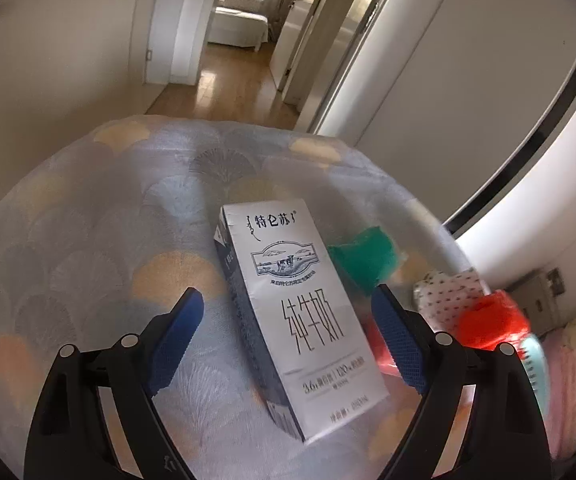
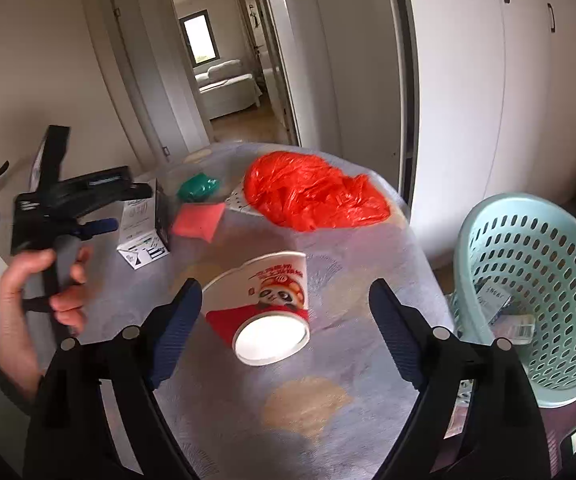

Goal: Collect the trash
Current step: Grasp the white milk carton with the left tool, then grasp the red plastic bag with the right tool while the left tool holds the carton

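Table [image 2: 368,280], one, round, covered with a fan-patterned cloth.

Milk carton [image 1: 300,312], one: white and dark blue, lying flat on the cloth, between the fingers of the left gripper [image 1: 288,316] but touching neither. Left gripper spread wide, holding nothing.

Paper cup [image 2: 266,308], one: red and white with a panda print, tipped on its side at the near middle of the table, base turned toward the camera. Framed by the right gripper [image 2: 286,308], fingers wide apart and clear of it, holding nothing.

Red plastic bag [image 2: 316,196], one: crumpled, far right on the table. Beneath its left edge, a dotted wrapper [image 2: 237,200], mostly hidden.

Green wad [image 2: 198,187], one: far middle, beyond the carton.

Pink packet [image 2: 199,220], one: flat, between the green wad and the cup.

Laundry basket [image 2: 536,280], one: pale green, perforated, standing off the right edge of the table; a few small packages inside, kind not readable.

Left hand [image 2: 36,292], one: bare, gripping the handle of the left gripper at the left of the table.

Surroundings: white cupboards [image 2: 508,100] to the right; open doorway far behind, a bed [image 2: 226,88] visible through it.
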A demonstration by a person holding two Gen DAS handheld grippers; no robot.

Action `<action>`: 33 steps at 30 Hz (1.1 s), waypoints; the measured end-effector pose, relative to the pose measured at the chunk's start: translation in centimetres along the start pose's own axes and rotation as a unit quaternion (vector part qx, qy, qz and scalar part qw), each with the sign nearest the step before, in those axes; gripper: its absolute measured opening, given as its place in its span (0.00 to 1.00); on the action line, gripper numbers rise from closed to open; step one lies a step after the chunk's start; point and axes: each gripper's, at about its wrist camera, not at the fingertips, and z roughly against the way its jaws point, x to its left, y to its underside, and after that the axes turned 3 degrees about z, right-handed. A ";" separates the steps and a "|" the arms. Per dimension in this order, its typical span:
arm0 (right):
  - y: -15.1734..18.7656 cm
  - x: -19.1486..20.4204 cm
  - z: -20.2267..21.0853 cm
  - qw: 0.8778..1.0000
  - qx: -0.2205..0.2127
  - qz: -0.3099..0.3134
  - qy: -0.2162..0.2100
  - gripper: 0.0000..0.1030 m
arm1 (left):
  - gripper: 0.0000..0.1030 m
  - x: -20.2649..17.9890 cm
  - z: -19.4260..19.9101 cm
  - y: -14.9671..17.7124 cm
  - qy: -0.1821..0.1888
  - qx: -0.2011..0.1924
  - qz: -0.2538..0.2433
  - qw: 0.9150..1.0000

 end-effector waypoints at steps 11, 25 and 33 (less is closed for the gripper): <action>0.9 0.8 -2.0 1.000 0.026 0.002 -0.003 0.85 | 0.69 -0.4 -0.9 0.9 -0.021 0.014 -0.039 0.999; 1.3 1.1 -3.8 0.999 0.043 -0.005 -0.001 0.85 | 0.54 3.9 5.8 7.4 0.002 0.003 -0.112 0.994; -2.7 -1.6 -3.1 0.999 0.002 -0.031 0.022 0.85 | 0.56 5.3 7.1 9.1 0.012 -0.040 -0.110 0.993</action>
